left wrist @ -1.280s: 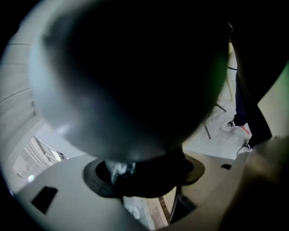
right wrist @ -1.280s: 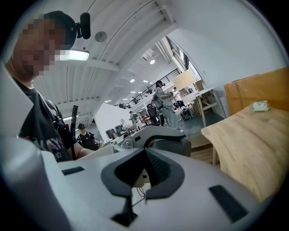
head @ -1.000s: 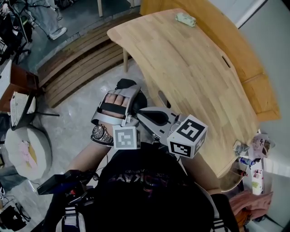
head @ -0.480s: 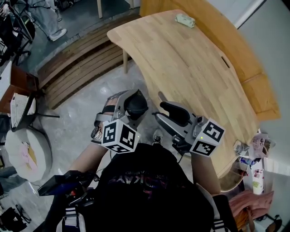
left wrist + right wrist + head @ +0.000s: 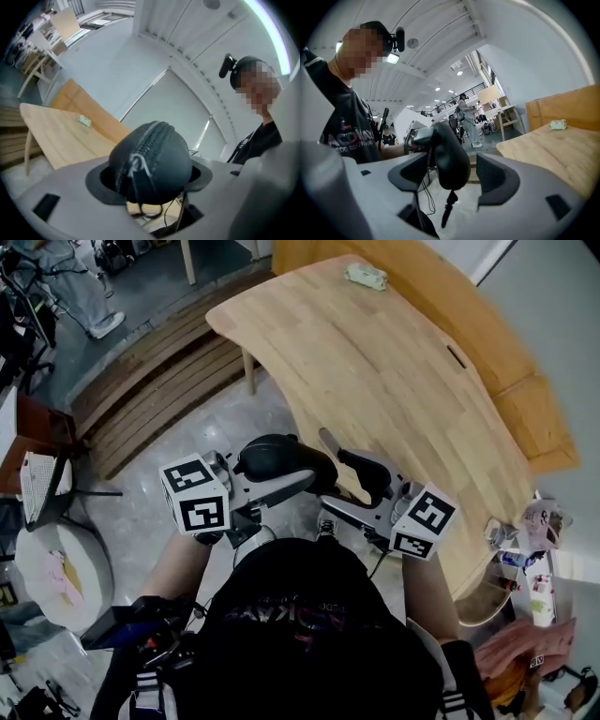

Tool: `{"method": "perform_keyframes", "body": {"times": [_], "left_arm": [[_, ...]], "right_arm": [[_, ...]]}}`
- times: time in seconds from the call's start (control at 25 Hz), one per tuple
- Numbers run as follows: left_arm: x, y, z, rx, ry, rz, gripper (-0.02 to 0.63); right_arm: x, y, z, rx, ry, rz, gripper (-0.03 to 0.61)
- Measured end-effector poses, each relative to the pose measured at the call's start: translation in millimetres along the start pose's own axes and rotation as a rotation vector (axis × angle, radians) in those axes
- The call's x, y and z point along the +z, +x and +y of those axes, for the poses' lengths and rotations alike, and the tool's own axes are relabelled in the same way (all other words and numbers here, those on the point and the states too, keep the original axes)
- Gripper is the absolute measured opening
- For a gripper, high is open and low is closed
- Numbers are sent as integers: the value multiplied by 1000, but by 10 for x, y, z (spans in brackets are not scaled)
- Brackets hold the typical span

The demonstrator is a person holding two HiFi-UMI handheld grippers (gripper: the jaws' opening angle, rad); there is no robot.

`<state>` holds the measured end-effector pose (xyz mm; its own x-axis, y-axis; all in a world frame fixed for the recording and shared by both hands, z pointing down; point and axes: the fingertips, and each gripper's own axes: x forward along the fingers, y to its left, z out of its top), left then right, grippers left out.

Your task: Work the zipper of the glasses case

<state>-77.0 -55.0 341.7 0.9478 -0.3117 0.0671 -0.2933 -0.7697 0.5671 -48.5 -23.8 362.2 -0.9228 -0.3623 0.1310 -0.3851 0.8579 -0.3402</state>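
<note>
Head view: my left gripper [image 5: 267, 480] clamps the black glasses case [image 5: 286, 454] in the air, just off the near edge of the wooden table [image 5: 394, 362]. My right gripper [image 5: 349, 486] faces it.

Left gripper view: both pads press the case.

Right gripper view: my jaws are opening. The case's end and its zipper pull [image 5: 447, 206] hang between them, not gripped.

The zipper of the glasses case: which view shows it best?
The left gripper view: the zipper faces the camera. The right gripper view shows only its hanging pull; the head view, only the glasses case.
</note>
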Motion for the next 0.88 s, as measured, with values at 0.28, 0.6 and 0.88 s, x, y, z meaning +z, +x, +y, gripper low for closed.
{"method": "perform_keyframes", "body": {"times": [0.28,0.6,0.88], "left_arm": [[-103,419,-46,-84,-55,54,313],[-271,425,-114,-113,-85,92,313],[-225,451,-88,-114,-115,75,314]], "right_arm": [[-85,-44,-166,70,-10,64,347],[-238,57,-72,99,-15,105,296],[-225,-126,-166,43,-13,87,288]]}}
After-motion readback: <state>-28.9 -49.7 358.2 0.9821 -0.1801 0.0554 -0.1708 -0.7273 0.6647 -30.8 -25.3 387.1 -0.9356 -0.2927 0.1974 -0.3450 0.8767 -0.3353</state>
